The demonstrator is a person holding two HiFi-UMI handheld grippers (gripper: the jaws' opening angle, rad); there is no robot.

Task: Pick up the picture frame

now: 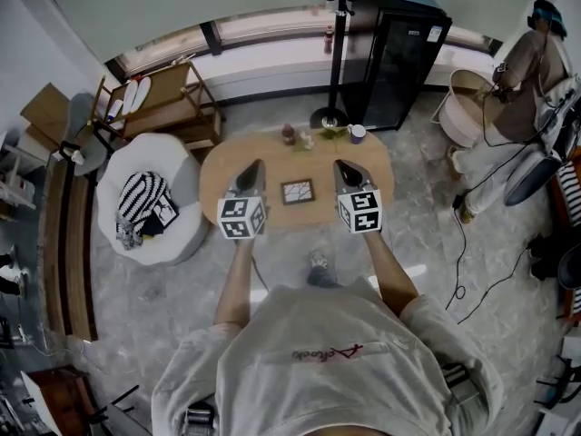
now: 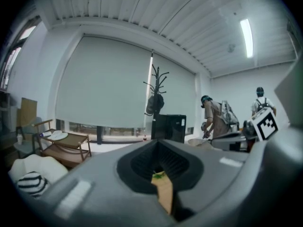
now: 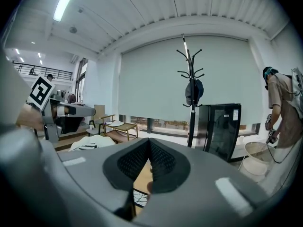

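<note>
**Head view.** The picture frame (image 1: 298,191) lies flat on the oval wooden table (image 1: 272,159), just above the picture's centre. The left gripper (image 1: 254,164) hangs over the table at the frame's 9 o'clock. The right gripper (image 1: 339,163) is at its 3 o'clock. Both are clear of the frame and point toward 12 o'clock. Along the table's far edge at 12 o'clock stand a small bottle (image 1: 288,134) and a cup (image 1: 358,133). Beyond them are a coat stand (image 1: 340,44) and a black fridge (image 1: 399,57). At 9 o'clock of the table sits a white beanbag (image 1: 182,230) carrying a striped cushion (image 1: 143,195). A wooden lounge chair (image 1: 163,98) is at 10 o'clock. Another person (image 1: 531,62) bends over at 2 o'clock.

**Left gripper view.** The left gripper (image 2: 158,145) has its jaws pressed together with nothing held. A sliver of tabletop shows at 6 o'clock below the tips. The coat stand (image 2: 155,96) and fridge (image 2: 168,126) are at 12 o'clock of the tips. The lounge chair (image 2: 61,145) is at 9 o'clock and the striped cushion (image 2: 32,183) at 8 o'clock. The right gripper's marker cube (image 2: 263,123) shows at 3 o'clock.

**Right gripper view.** The right gripper (image 3: 149,141) is likewise closed and empty. A corner of the picture frame (image 3: 139,197) peeks out at 6 o'clock under the tips. The coat stand (image 3: 191,93) rises at 12 o'clock with the fridge (image 3: 220,129) at 2 o'clock. The left gripper's marker cube (image 3: 40,91) is at 9 o'clock.
</note>
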